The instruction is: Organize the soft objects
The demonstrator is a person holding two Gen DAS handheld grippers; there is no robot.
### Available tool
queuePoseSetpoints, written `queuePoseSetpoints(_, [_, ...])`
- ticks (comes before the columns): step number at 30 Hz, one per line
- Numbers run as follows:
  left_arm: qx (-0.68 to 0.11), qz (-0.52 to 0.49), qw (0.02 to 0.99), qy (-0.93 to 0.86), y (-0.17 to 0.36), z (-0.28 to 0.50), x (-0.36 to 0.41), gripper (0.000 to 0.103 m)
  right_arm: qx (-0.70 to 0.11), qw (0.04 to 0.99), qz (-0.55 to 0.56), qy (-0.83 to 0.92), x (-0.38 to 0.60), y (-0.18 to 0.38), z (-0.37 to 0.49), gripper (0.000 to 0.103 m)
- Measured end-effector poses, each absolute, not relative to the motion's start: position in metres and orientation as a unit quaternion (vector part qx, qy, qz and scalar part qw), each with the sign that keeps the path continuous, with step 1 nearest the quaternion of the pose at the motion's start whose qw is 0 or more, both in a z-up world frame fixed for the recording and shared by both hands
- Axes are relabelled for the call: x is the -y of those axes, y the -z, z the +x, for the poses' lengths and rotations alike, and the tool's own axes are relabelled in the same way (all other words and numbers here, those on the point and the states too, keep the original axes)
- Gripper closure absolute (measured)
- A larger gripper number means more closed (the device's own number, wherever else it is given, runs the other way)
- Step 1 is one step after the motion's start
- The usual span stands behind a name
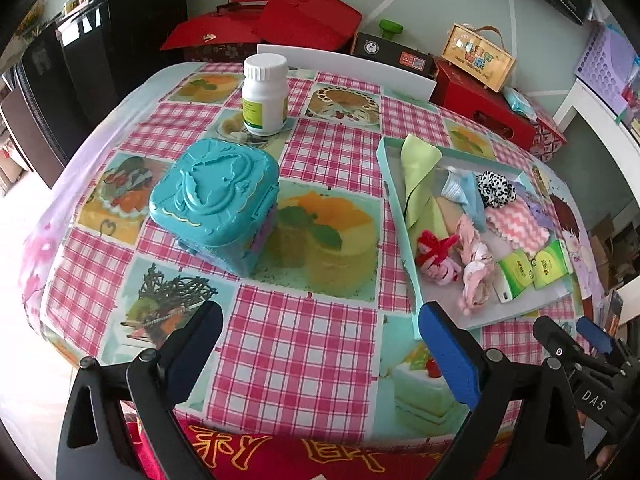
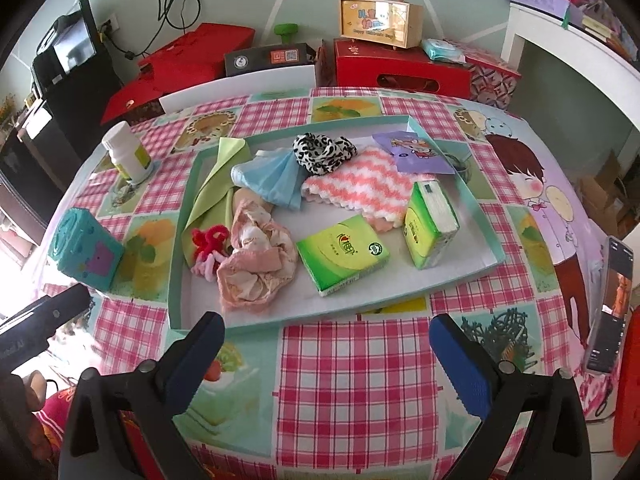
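Both jaws wide apart, nothing between: left gripper [image 1: 320, 344] and right gripper [image 2: 326, 354] over bare pink-checked tablecloth [image 2: 352, 364] near the table's front edge. Soft objects heaped in teal tray [image 2: 180, 240]; teal box [image 1: 214, 204], white bottle [image 1: 265, 94] left; red boxes [image 2: 400, 68] crowding far edge

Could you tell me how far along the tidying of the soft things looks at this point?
Done: the soft items, such as the pink-and-white cloth, leopard scrunchie and two green tissue packs, already lie inside the shallow tray. In hand: nothing; the left gripper and right gripper both stand open and empty. Left: apparently little; the teal plastic box and white bottle sit outside the tray.
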State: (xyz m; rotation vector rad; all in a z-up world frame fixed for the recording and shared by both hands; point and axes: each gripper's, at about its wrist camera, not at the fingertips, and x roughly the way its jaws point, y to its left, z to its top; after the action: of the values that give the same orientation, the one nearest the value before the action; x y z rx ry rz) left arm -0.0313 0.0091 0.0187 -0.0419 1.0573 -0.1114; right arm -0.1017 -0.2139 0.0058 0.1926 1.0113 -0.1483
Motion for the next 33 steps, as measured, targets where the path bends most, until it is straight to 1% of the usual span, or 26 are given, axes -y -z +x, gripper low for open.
queuePoseSetpoints(10, [-0.484,0.025,0.874,0.031,-0.023,-0.041,-0.005,0.005,-0.483,0.868,0.084,0.072,0.211,-0.006,-0.105,0.0])
queuePoseSetpoints(33, [-0.484,0.05,0.874,0.008,-0.016,-0.042,-0.004,0.005,-0.49,0.865,0.084,0.066,0.209,-0.002,-0.103,0.0])
